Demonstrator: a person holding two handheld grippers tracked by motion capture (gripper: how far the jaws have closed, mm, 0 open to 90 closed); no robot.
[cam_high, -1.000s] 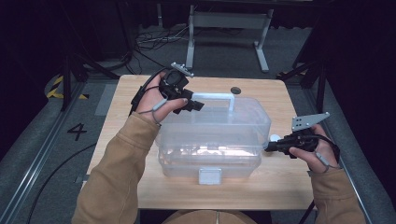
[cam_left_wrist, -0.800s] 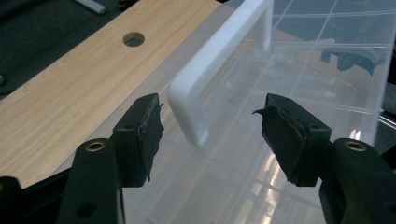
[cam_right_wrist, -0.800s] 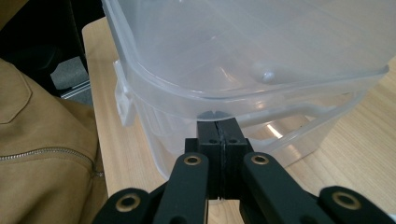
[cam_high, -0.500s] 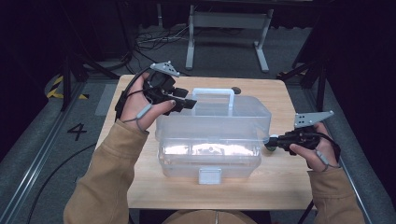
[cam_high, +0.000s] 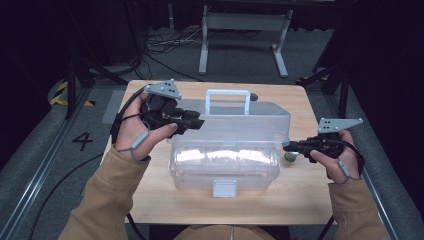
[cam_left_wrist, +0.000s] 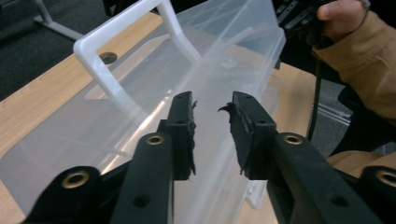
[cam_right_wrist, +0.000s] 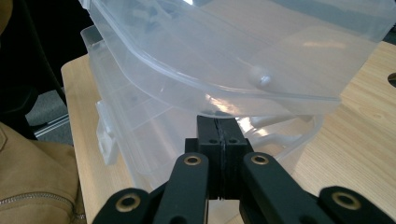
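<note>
While the lid (cam_high: 235, 117) of the clear box (cam_high: 225, 165) sits propped open, hinged toward 12 o'clock with its white handle (cam_high: 227, 95) sticking up, the box itself is parked mid-table (cam_high: 150, 200). Right gripper (cam_high: 289, 146) is at the box's 3 o'clock end, fingers (cam_right_wrist: 219, 135) squeezed together with nothing between them, tips tucked just under the lid's edge, looks like it's steadying things. Left gripper (cam_high: 196, 121) is over at 9 o'clock by the lid; its fingers (cam_left_wrist: 184, 116) have just been closing, a gap left and nothing in it. My guess is this is the lid-handling step. Next move probably needs the left to catch the lid's edge or handle squarely before swinging it
</note>
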